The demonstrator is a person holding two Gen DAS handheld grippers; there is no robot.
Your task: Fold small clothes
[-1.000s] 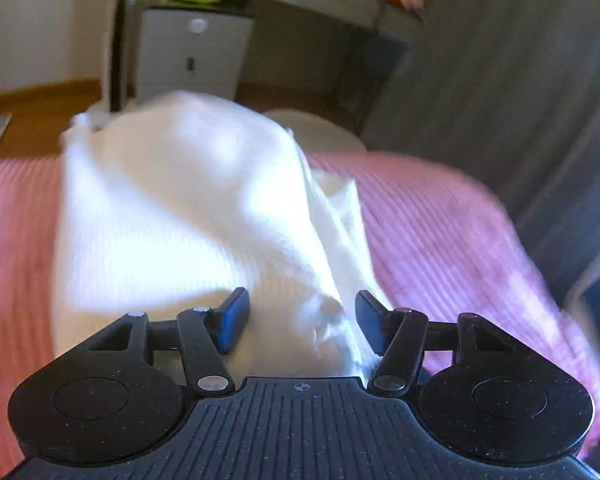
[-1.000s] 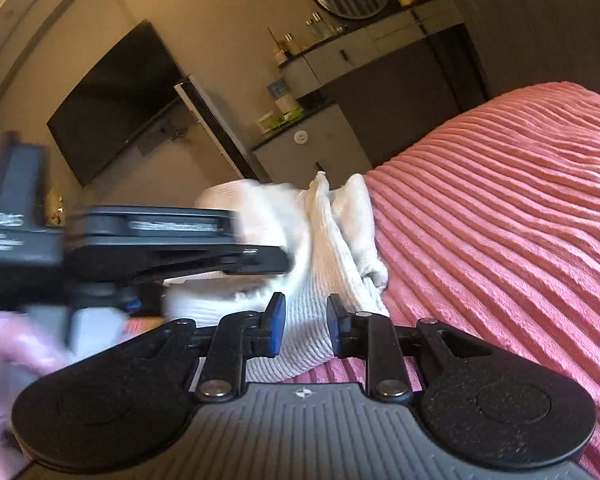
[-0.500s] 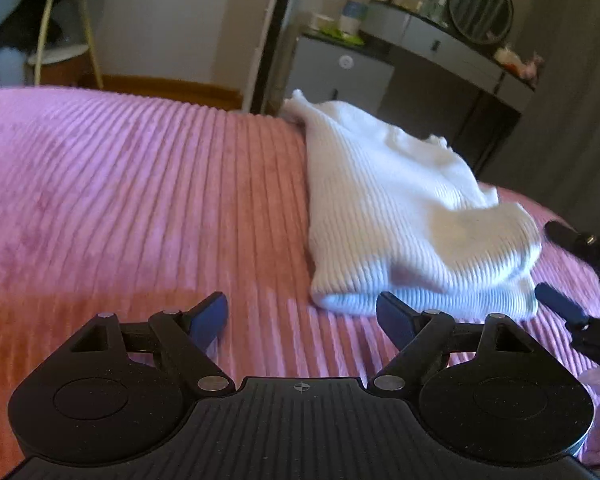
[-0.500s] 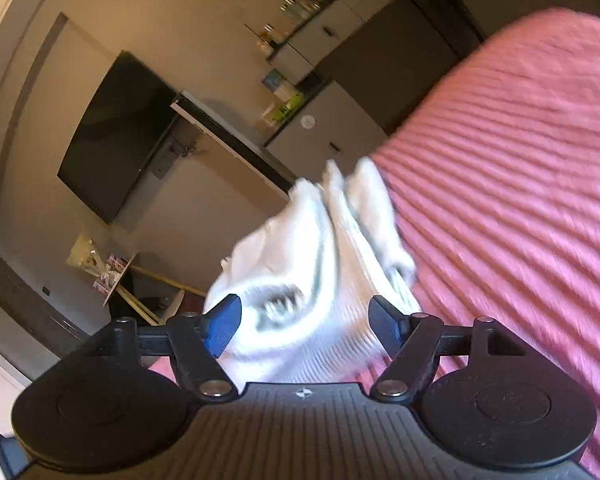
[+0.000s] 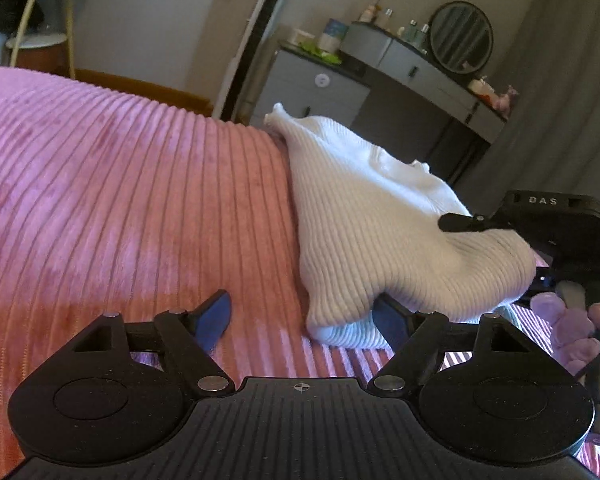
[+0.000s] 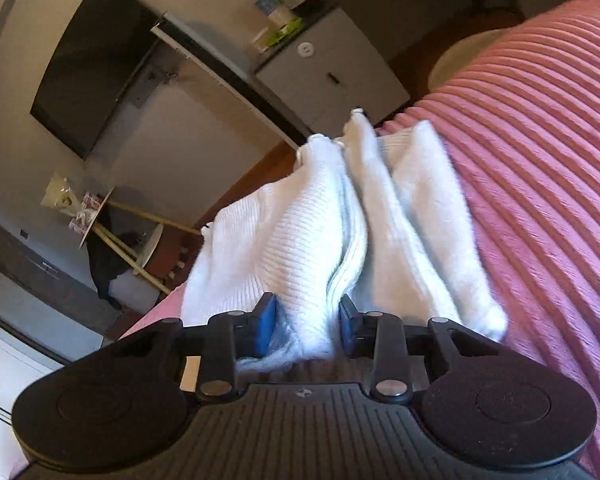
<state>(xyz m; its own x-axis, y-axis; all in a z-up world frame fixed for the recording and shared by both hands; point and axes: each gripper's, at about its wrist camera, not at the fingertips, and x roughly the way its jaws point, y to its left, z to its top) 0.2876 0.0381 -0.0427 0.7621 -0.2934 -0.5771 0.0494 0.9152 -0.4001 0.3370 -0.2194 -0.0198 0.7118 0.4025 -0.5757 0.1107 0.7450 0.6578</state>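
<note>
A white ribbed knit garment [image 5: 379,224] lies folded on the pink corduroy bedspread [image 5: 120,200]. My left gripper [image 5: 303,320] is open and empty, its right finger just under the garment's near corner. My right gripper [image 6: 305,326] is shut on a thick fold of the same garment [image 6: 319,240] at its near edge; it also shows at the right of the left wrist view [image 5: 539,232], lifting that side a little.
Beyond the bed's far edge stand a grey cabinet [image 5: 311,84] and a dresser with a round mirror [image 5: 461,38]. A wall TV [image 6: 88,64] and a small side table [image 6: 100,216] show in the right wrist view. A round rug [image 6: 455,60] lies on the floor.
My left gripper let go of the garment and drew back to the left of it. My right gripper opened, then closed on the near fold of the garment.
</note>
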